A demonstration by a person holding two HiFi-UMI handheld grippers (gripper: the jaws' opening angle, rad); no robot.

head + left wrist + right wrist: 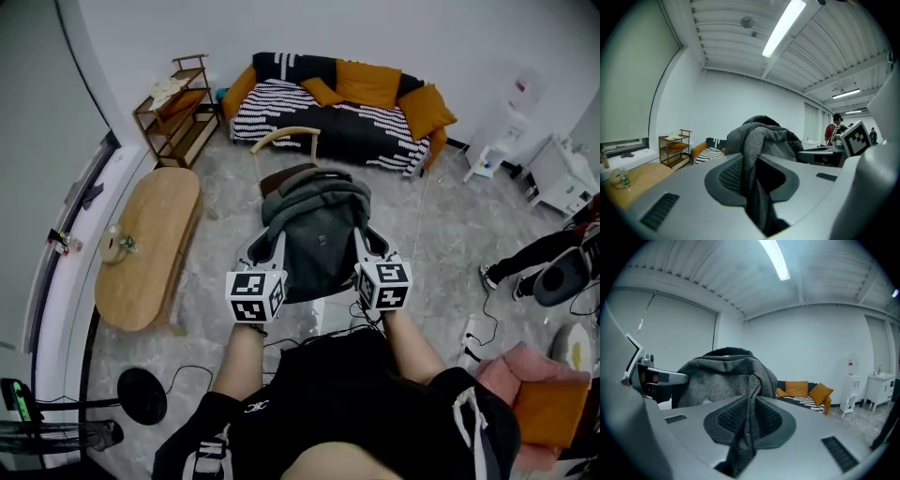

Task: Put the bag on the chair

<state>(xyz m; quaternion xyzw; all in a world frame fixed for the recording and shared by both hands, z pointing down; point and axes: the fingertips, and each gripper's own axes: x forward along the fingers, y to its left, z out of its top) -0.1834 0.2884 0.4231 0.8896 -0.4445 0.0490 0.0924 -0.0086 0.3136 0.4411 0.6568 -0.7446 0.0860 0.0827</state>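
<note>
A dark grey fabric bag [317,234] hangs in the air between both grippers, above the floor in front of a wooden chair [286,155] with a curved back and brown seat. My left gripper [274,246] is shut on a fold of the bag [752,159] at its left side. At the bag's right side my right gripper [364,246] is shut on another fold of the bag [747,406]. The bag's top edge overlaps the chair seat in the head view and hides most of it.
An oval wooden table [148,244] stands at the left, a shelf unit [176,111] behind it. A striped sofa with orange cushions [342,103] lines the far wall. Cables [473,323] lie on the floor at right. A person [833,129] stands far right.
</note>
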